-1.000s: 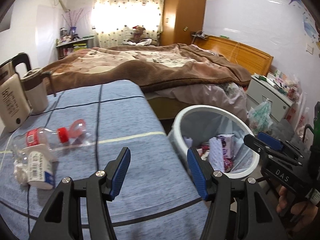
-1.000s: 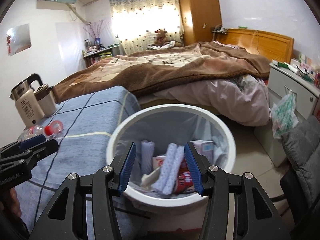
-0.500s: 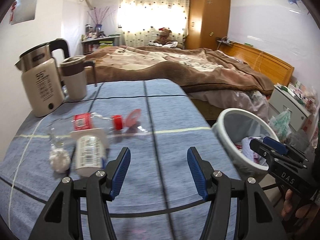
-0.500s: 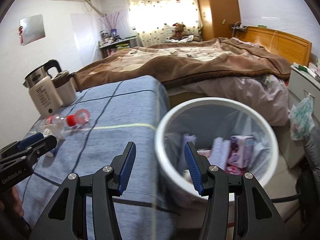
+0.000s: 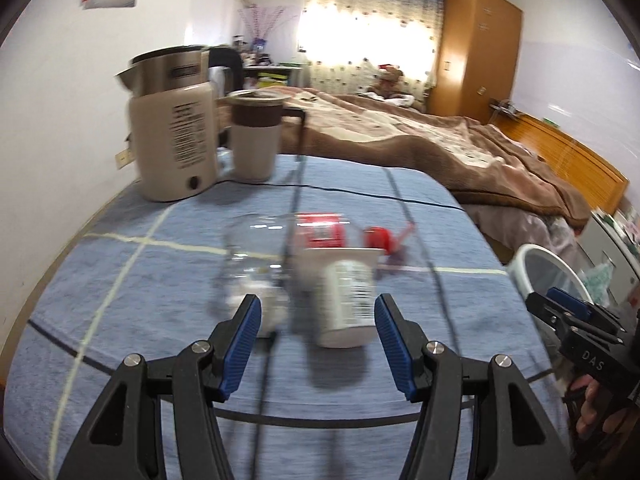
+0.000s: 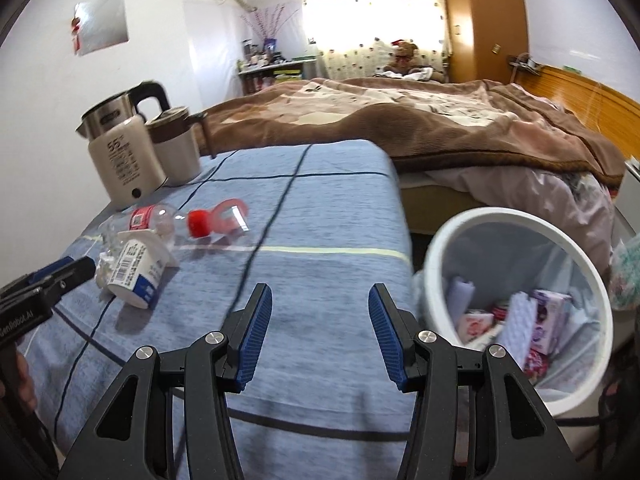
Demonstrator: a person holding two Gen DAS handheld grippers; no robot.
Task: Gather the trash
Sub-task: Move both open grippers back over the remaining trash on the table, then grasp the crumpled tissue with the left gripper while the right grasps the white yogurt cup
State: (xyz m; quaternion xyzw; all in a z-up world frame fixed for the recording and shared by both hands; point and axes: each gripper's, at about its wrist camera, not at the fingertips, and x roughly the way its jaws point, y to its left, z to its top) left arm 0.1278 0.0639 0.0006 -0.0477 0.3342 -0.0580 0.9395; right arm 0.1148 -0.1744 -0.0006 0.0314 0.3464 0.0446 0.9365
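A white yogurt cup (image 5: 344,300) lies on its side on the blue tablecloth, with a clear plastic bottle (image 5: 280,248) with a red cap behind it and a crumpled white tissue (image 5: 264,308) to its left. My left gripper (image 5: 318,338) is open and empty, just short of the cup. In the right wrist view the cup (image 6: 134,276), bottle (image 6: 160,220) and a pink tape ring (image 6: 230,214) lie at the left. My right gripper (image 6: 320,328) is open and empty over the cloth near the white trash bin (image 6: 520,320), which holds several wrappers.
An electric kettle (image 5: 172,140) and a beige mug (image 5: 256,136) stand at the table's far left. A bed with a brown blanket (image 6: 420,120) lies behind the table. The bin's rim (image 5: 548,276) shows right of the table edge.
Both grippers swung left, away from the bin and toward the table. My left gripper has closed in on the yogurt cup and bottle. Both stayed open.
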